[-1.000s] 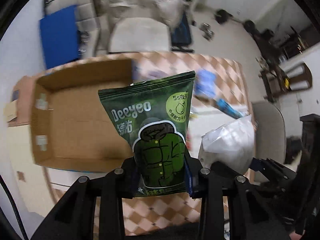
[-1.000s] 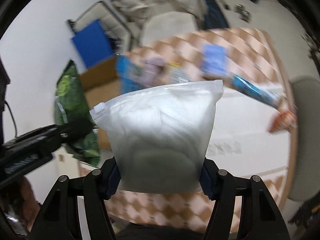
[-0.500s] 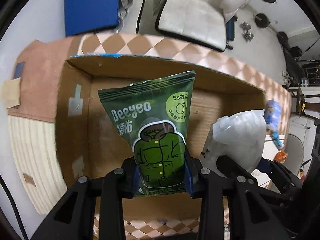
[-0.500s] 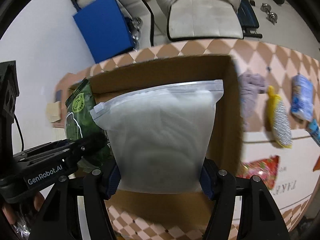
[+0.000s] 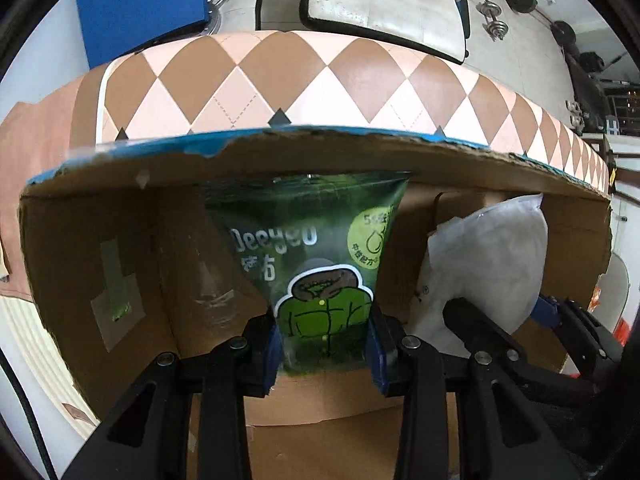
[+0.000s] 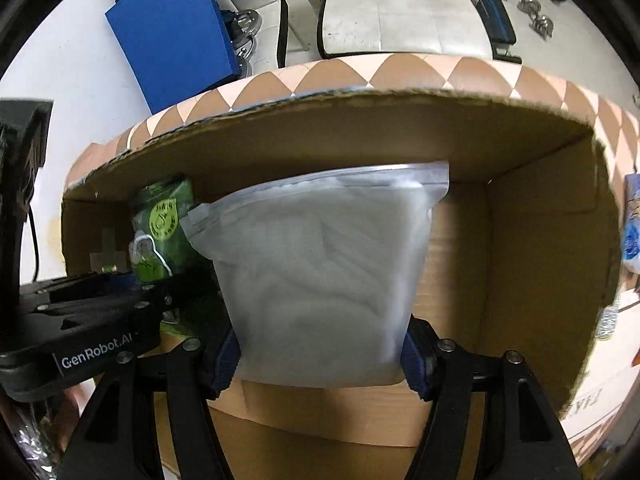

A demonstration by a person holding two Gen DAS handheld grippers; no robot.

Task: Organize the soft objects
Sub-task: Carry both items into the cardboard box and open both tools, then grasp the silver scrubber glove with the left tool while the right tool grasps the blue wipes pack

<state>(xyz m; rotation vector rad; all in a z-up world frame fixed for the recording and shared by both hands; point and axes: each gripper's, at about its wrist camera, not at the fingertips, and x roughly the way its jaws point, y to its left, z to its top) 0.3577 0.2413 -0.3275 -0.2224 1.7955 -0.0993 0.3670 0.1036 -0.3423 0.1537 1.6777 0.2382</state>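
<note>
Inside the open cardboard box [image 5: 112, 248], both tongs are holding their loads side by side. The left tongs [image 5: 324, 344] are clamping the lower end of a green pouch [image 5: 316, 248], the pads pressing in on both side edges. The right tongs [image 6: 320, 364] are gripping the lower part of a white bag [image 6: 320, 272] in the same manner.

Each item is standing with its long axis running straight ahead of its tongs, top seal leading toward the far box wall. The pouch's top edge is sitting at or just short of that wall; contact cannot be confirmed. The bag's zip edge is lying close under the far rim likewise.

The pouch is occupying the left half of the box and the bag the right half, near each other; whether they are touching cannot be told. The box is resting on the checkered worktop [image 5: 304, 80].

Judgement: the placing step is under way, and release calls for both sets of tongs opening with the items lowered toward the box floor. Neither arm is notably nearer the floor. Risk: the soft bag slumping against the pouch on release.
</note>
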